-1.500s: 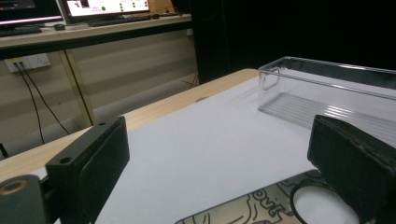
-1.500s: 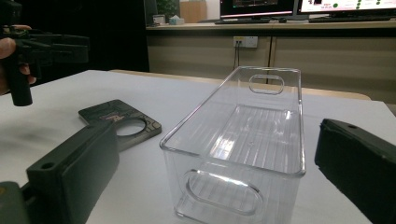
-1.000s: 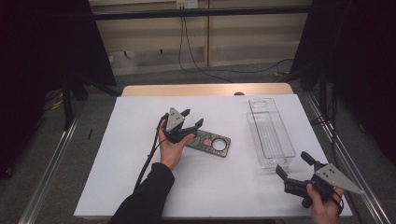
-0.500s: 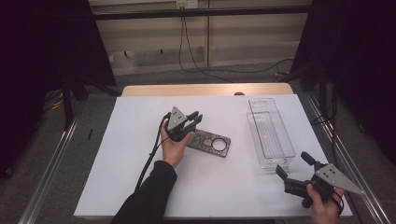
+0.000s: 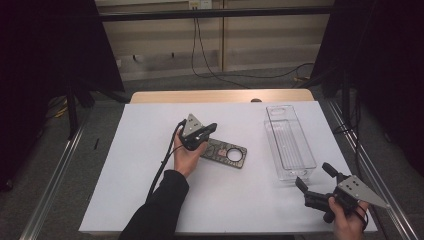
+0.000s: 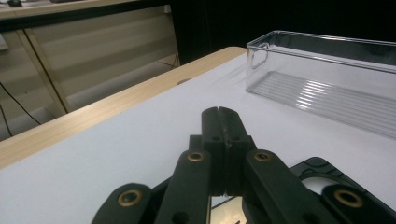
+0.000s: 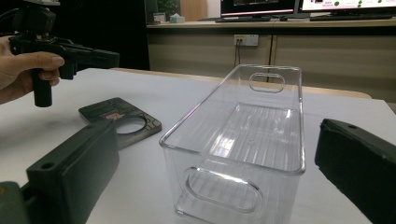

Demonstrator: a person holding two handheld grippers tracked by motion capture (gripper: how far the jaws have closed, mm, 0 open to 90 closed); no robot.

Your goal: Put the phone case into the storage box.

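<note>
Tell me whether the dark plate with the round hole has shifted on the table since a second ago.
No. The dark plate lies in the same spot left of the clear bin, with the same gap between them.

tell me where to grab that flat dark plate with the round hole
Take the dark plate by its far short end, beside the round hole, probably coming from the clear bin side. It lies flat on the white table, so one jaw must slide under the edge; the left tool, jaws shut, hovers over the near end.
</note>
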